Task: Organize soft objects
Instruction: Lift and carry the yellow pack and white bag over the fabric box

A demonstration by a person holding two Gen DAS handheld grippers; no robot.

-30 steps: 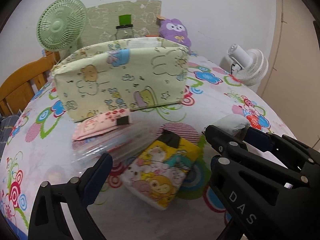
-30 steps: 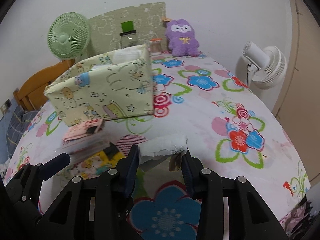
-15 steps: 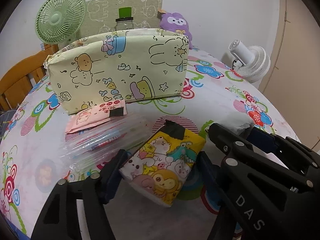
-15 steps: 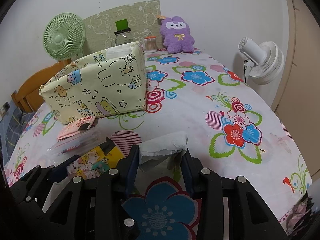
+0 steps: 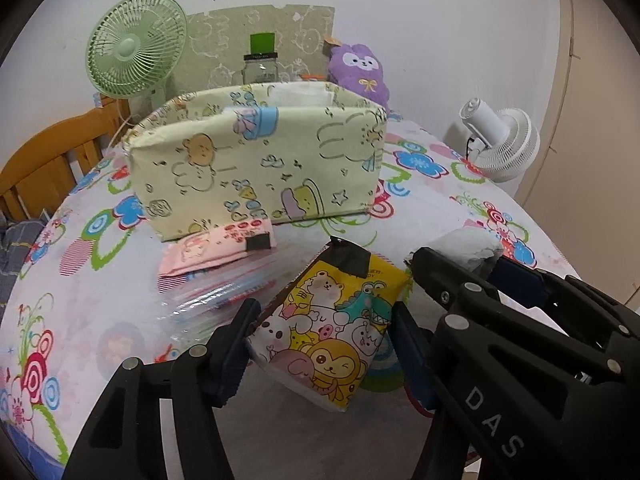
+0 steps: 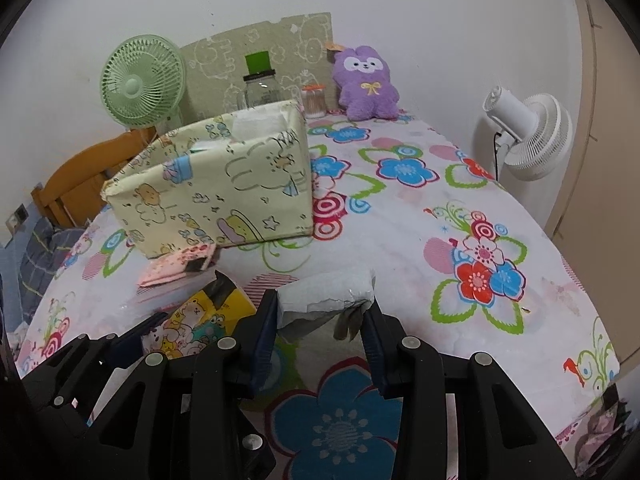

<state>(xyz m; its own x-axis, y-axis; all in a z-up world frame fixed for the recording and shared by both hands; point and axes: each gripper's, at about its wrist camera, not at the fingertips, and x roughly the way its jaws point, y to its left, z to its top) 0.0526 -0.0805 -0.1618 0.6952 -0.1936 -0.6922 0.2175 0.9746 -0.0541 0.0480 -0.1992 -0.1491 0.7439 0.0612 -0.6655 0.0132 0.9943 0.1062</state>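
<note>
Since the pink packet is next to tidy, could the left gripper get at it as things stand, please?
Probably not yet: the left gripper has just been closing its jaws on the yellow cartoon-animal tissue pack, so it is occupied. The flat pink packet itself lies uncovered against the cream fabric bin.

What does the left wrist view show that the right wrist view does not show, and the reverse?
Only the left wrist view shows the yellow cartoon pack whole, clamped by the left gripper, whose jaws have just been closing on it.

Only the right wrist view shows the orange-lidded jar clearly, the purple plush whole, and the right gripper pressing both sides of the white pack.

Both show the fabric box, pink pack, green fan, white fan and glass jar.
</note>
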